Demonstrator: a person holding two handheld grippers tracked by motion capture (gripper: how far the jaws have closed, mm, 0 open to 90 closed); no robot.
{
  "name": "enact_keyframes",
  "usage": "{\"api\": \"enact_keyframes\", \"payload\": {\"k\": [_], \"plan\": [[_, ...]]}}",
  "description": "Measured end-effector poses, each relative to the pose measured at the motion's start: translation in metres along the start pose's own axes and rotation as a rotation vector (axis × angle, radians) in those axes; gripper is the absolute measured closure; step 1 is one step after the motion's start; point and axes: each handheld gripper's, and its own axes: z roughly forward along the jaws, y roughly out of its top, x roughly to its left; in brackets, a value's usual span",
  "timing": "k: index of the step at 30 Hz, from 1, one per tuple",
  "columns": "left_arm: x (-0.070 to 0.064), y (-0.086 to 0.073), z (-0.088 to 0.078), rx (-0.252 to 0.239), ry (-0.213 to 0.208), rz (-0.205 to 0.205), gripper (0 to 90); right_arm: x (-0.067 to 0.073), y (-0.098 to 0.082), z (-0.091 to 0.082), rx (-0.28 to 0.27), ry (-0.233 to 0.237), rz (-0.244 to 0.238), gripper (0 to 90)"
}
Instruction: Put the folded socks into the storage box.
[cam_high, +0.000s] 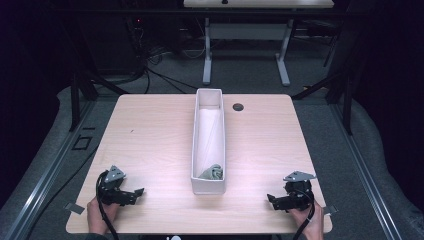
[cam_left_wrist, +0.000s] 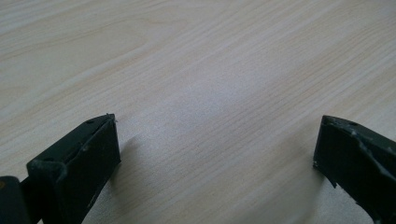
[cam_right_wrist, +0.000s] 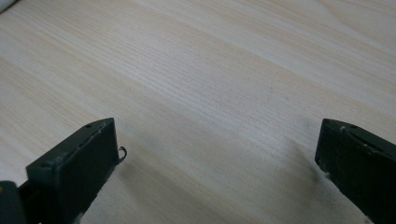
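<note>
Room: dark, with cables on a grey floor and a white-legged desk (cam_high: 245, 50) beyond the far edge.
Counter (cam_high: 150, 140): pale wood grain, rounded corners, a small dark round grommet (cam_high: 238, 106) near the far edge, right of the bin.
Bin (cam_high: 208, 187): long, narrow, white, open-topped; set lengthwise along the middle of the counter, running from near the far edge toward the near side.
Cloth (cam_high: 212, 172): small grey-green bundle, crumpled, lying inside the bin at its near end, against the near wall; rest of the bin floor bare and white.
Left hand (cam_high: 100, 212): in from the bottom edge at the near left corner, wrapped around the left claw from behind.
Left claw (cam_high: 131, 194): low over the counter, pointing right toward the bin; jaws spread wide, nothing between them but bare wood in the left gripper view (cam_left_wrist: 217, 140).
Right hand (cam_high: 307, 220): in from the bottom edge at the near right corner, gripping its tool from behind.
Right claw (cam_high: 272, 200): low over the counter, pointing left toward the bin; jaws spread wide, released, bare wood between them in the right gripper view (cam_right_wrist: 217, 140).
Cloth relative to claws: between the two, slightly farther from the person, well apart from each, walled off by the bin's sides.
</note>
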Motion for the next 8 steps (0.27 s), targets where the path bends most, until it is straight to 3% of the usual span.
{"api": "enact_keyframes", "payload": {"k": [3,8], "plan": [[0.0000,0.0000,0.0000,0.000,0.000,0.000,0.2,-0.0008,-0.0029,0.0029,0.004,-0.008,-0.002,0.0],[0.0000,0.0000,0.0000,0.001,0.000,0.000,0.1,-0.0032,-0.0051,0.0045,-0.033,-0.020,0.006,0.0]]}}
